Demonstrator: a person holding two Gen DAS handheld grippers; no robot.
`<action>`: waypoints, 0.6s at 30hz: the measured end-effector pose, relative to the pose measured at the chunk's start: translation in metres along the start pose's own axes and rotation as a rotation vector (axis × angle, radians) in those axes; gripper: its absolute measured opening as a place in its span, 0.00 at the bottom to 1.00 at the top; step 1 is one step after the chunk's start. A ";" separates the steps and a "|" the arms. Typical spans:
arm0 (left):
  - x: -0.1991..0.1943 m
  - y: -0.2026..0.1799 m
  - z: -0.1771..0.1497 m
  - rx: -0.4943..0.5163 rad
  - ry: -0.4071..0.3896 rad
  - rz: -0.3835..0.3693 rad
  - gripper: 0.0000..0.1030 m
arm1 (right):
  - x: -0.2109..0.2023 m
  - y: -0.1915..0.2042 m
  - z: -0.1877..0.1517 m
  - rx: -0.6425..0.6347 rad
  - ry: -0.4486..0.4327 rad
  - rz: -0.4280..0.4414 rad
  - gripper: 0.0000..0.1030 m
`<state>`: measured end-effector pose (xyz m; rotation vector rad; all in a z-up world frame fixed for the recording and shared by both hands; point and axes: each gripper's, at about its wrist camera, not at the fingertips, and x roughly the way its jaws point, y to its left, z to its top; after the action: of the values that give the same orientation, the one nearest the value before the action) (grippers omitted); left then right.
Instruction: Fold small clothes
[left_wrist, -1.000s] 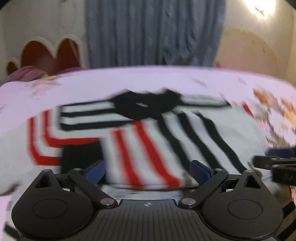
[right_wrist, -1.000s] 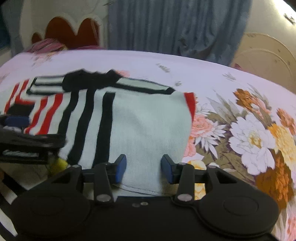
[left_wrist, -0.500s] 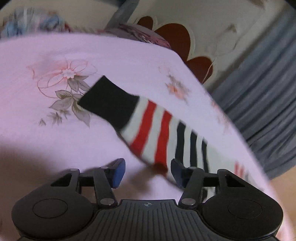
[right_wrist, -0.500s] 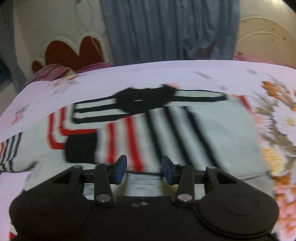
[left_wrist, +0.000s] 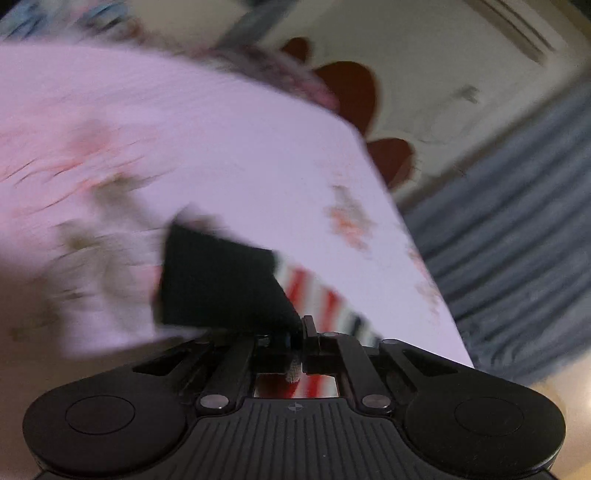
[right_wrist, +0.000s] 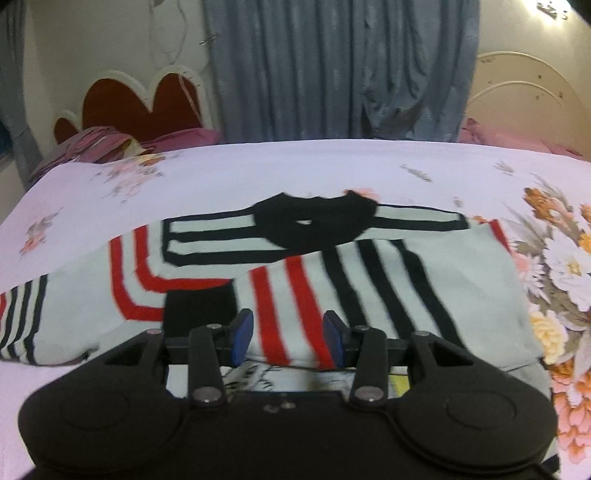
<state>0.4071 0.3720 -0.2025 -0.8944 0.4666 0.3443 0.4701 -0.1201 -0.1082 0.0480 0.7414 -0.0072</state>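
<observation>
A small white sweater (right_wrist: 461, 280) with red and black stripes and a black collar lies on the bed. One sleeve is folded across its front. My left gripper (left_wrist: 299, 332) is shut on the other sleeve (left_wrist: 317, 295) near its black cuff (left_wrist: 218, 280), which sticks up past the jaws; this view is blurred. My right gripper (right_wrist: 288, 336) is open and empty, just above the near hem of the sweater, over the red stripes.
The bed has a pale pink floral sheet (right_wrist: 258, 173) with large flowers at the right (right_wrist: 565, 266). A red-and-white scalloped headboard (right_wrist: 140, 103), crumpled purple bedding (right_wrist: 99, 144) and grey curtains (right_wrist: 340, 70) stand behind.
My left gripper has closed on the sleeve and lifted its cuff. My right gripper stays open over the sweater's hem, with the view a little steadier.
</observation>
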 end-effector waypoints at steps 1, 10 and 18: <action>0.003 -0.017 -0.003 0.041 0.003 -0.022 0.04 | 0.000 -0.003 -0.001 0.007 -0.002 -0.007 0.39; 0.033 -0.204 -0.081 0.468 0.159 -0.250 0.04 | 0.003 -0.046 0.002 0.103 -0.027 -0.028 0.38; 0.059 -0.334 -0.199 0.781 0.322 -0.330 0.04 | -0.003 -0.104 0.000 0.196 -0.043 -0.023 0.38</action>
<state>0.5660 0.0225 -0.1194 -0.2445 0.6719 -0.2869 0.4661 -0.2244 -0.1105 0.2257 0.6963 -0.1028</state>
